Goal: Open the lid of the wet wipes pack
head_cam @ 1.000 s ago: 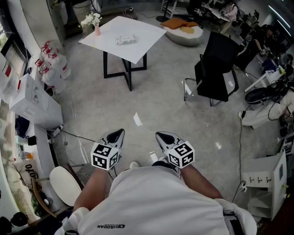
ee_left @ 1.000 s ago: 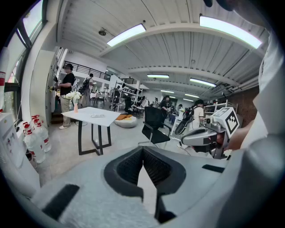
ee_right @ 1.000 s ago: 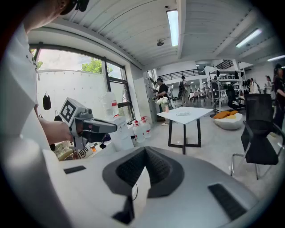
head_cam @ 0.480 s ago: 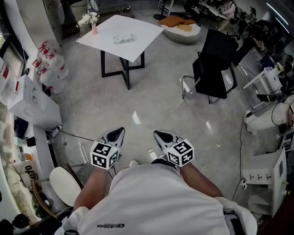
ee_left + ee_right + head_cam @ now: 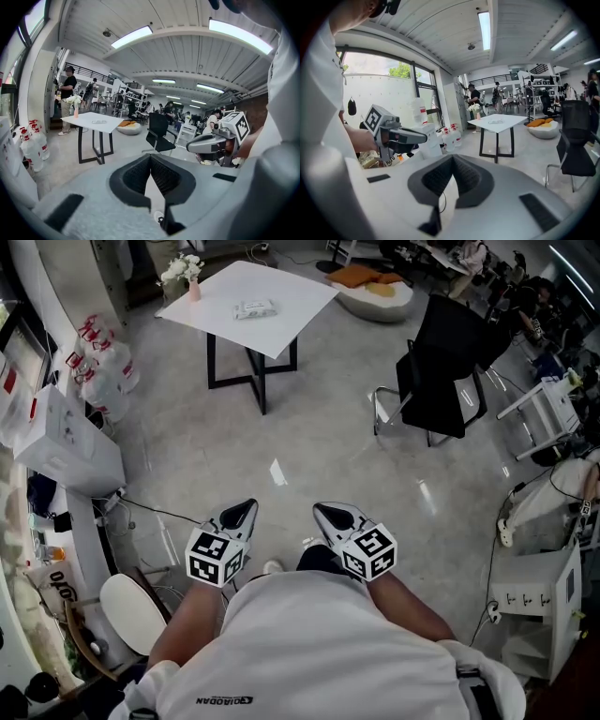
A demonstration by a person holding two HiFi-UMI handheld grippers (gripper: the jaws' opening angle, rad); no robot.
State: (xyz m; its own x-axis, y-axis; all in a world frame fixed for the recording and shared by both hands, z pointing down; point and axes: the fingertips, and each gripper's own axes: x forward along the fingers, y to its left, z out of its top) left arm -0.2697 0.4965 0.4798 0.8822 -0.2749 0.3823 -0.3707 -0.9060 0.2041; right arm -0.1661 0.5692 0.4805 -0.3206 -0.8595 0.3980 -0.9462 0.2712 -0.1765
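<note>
Black chair [image 5: 442, 371], white table [image 5: 298, 315], wipes pack [image 5: 255, 307]

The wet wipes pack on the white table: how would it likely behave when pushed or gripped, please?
The wet wipes pack lies flat and low on the table, so it probably won't roll or tip. It looks like a soft pouch, so it likely gives when squeezed. On that smooth top it may slide if pushed.

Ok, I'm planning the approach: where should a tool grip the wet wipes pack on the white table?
Probably from above, across its narrow width: the wet wipes pack lies flat near the middle of the white table, away from the edges. Finer detail is too small to make out.
</note>
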